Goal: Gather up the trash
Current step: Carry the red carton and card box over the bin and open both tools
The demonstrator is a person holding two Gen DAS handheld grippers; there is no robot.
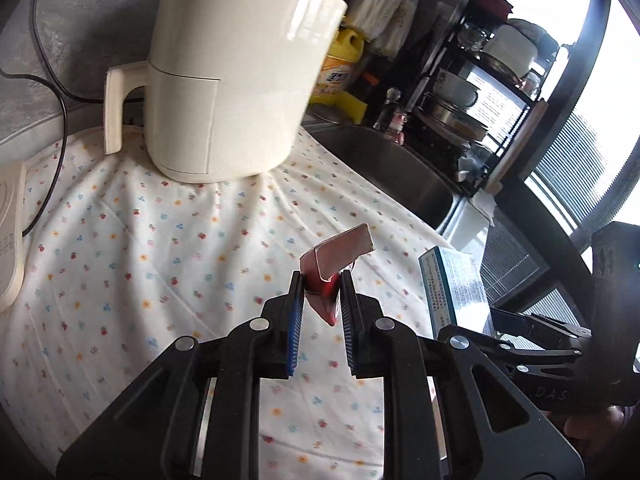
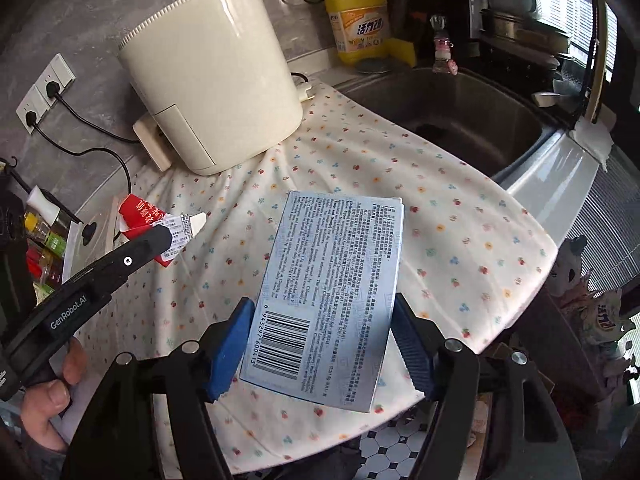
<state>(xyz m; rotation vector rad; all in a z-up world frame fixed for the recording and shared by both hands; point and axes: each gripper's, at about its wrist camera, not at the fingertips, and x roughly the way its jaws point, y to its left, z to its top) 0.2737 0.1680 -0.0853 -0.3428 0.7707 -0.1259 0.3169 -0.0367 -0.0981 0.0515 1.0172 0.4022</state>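
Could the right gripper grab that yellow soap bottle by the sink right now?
Probably not. The right gripper is shut on a light blue box, so its jaws are full. The yellow bottle stands far back behind the sink.

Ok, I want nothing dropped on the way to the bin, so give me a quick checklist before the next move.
1. Left gripper shut on the red wrapper: ok.
2. Red wrapper clear of the floral cloth: ok, it hangs above it.
3. Right gripper shut on the blue printed box: ok, a pad on each long edge.
4. Box clear of the cloth: ok, held up over the counter edge.
5. Other trash left on the cloth: none visible, though the grippers hide part of it.
6. Bin located: cannot tell, no bin in either view.
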